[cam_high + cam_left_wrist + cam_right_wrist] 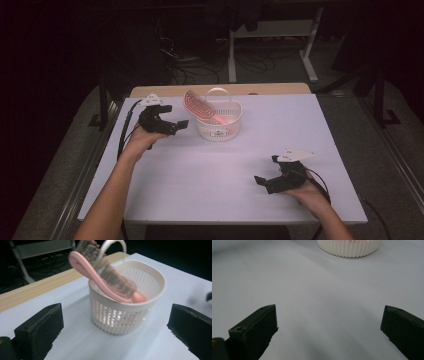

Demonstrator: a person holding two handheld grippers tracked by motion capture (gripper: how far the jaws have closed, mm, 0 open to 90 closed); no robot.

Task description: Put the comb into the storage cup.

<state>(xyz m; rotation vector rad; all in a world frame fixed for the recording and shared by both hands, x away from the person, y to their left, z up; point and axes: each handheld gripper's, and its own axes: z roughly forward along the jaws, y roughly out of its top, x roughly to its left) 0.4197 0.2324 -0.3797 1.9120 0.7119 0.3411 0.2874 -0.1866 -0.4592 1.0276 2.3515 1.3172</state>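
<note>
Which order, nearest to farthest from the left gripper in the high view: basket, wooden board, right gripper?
1. Basket, just right of the left gripper.
2. Wooden board, along the table's far edge.
3. Right gripper, near right corner.

surface: white table (215, 185) | on it: white slotted basket (218, 129) near the far edge, standing upright

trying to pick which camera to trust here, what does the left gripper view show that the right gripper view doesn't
Left gripper view: the pink hairbrush leaning handle-down in the white basket, its bristle head over the rim, plus the basket's looped handle and the wooden strip at the table's far edge.

Right gripper view: the basket's ribbed lower wall at the top edge, with bare table before it.

Both: a pair of black jaws standing wide apart with nothing between them, the white table, the basket.
</note>
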